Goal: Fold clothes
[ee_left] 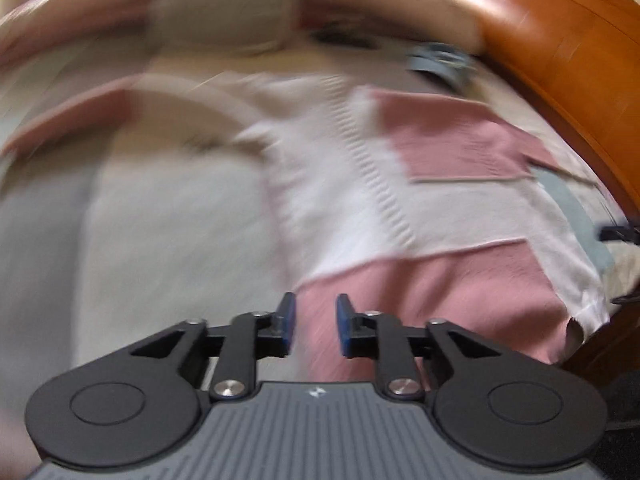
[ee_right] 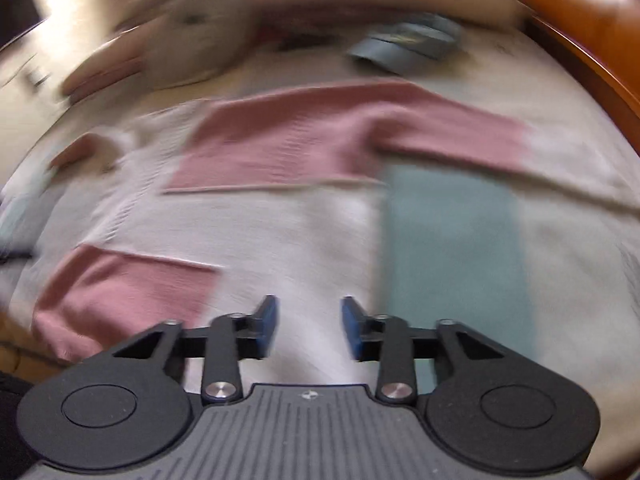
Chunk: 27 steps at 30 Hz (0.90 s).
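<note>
Lying partly folded on the bed (blurred), pink-and-white garment (ee_right: 280, 184) needs more folds; left hand-held gripper (ee_left: 316, 326) and right hand-held gripper (ee_right: 309, 328) gape narrowly, empty.

Left claw (ee_left: 316, 326) parted over pink-and-white garment (ee_left: 400, 208) (blurred).

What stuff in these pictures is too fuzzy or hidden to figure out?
- Left wrist view: the pale heap at the top is smeared by motion blur; what it is cannot be told.
- Right wrist view: the dark blue-grey item beyond the pink and white garment is blurred; its kind is unclear.
- Both views: the garment's near edge is hidden behind the left gripper and right gripper.
</note>
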Each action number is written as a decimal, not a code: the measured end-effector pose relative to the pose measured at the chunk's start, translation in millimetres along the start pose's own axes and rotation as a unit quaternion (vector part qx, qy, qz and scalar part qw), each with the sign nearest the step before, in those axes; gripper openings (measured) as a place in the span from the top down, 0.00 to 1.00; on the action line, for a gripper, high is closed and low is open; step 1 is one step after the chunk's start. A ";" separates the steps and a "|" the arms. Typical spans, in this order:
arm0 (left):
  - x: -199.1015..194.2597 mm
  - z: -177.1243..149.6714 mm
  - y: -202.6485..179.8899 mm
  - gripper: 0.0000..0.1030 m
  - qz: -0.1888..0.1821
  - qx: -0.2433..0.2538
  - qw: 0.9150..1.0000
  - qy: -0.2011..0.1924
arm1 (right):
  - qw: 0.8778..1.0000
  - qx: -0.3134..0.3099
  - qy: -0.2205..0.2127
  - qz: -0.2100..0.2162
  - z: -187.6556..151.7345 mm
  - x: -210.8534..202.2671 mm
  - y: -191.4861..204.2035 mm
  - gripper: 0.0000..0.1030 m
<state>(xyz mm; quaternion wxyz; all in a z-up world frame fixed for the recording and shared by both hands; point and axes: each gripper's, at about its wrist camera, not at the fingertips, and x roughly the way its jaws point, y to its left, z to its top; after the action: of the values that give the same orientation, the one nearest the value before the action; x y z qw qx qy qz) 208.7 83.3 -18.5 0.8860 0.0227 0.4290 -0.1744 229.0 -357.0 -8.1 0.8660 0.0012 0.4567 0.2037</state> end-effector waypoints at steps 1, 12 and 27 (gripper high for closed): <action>12.0 4.1 -11.9 0.66 -0.010 0.042 0.999 -0.006 | 0.999 -0.034 0.003 0.008 -0.9 13.9 15.6 0.50; 10.2 -42.6 -4.6 0.51 -0.009 0.087 0.995 0.047 | 0.993 -0.112 0.022 0.002 -62.6 24.7 47.3 0.38; 25.3 -10.7 -37.6 0.50 -0.091 0.163 0.982 -0.038 | 0.987 -0.145 -0.057 0.049 -29.0 47.4 150.1 0.38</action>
<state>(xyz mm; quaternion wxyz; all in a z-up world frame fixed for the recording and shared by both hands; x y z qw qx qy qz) 202.8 42.7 -40.6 0.8664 0.1209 0.3616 -0.3224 177.0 -207.9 -34.3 0.8707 -0.0899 0.3713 0.3098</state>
